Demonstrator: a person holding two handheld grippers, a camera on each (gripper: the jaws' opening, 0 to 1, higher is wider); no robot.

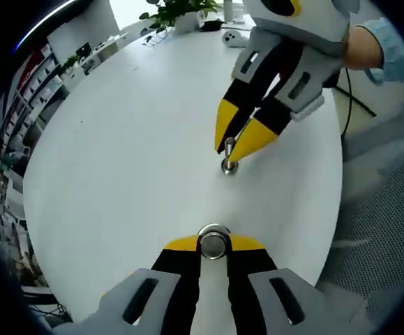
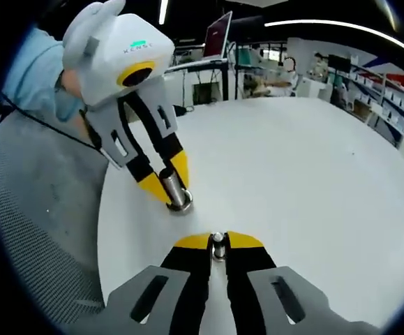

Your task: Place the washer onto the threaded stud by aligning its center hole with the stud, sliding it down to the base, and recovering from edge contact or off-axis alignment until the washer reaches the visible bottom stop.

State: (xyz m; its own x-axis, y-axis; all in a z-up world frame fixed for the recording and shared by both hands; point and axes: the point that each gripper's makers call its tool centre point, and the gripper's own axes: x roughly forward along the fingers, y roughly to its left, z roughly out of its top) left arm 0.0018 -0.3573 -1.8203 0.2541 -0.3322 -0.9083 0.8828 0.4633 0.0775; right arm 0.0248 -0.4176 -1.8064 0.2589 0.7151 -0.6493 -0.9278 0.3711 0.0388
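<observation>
There are two upright metal things on the white desk (image 1: 132,139), and each one is held. The right hand-held gripper (image 1: 229,152) has its yellow tips pinched shut on a thin stud (image 1: 228,145). The thin stud stands straight up from the desk, so its long way runs up and down. A flat round ring (image 1: 229,167) sits at the foot of the thin stud, touching the desk. I think this ring is the washer, and it looks as if it is already down at the bottom, but it is too small to be sure. The left hand-held gripper (image 1: 213,246) is near the thin stud, on the side by the desk edge. Its tips are closed on a thick metal post (image 2: 173,187). The post also stands up and has a wider rim (image 2: 181,206) at its foot. The right hand-held gripper is the nearer one to the thin stud, since it already touches it. Any move of the ring has to go straight along the thin stud, up or down, not sideways.
</observation>
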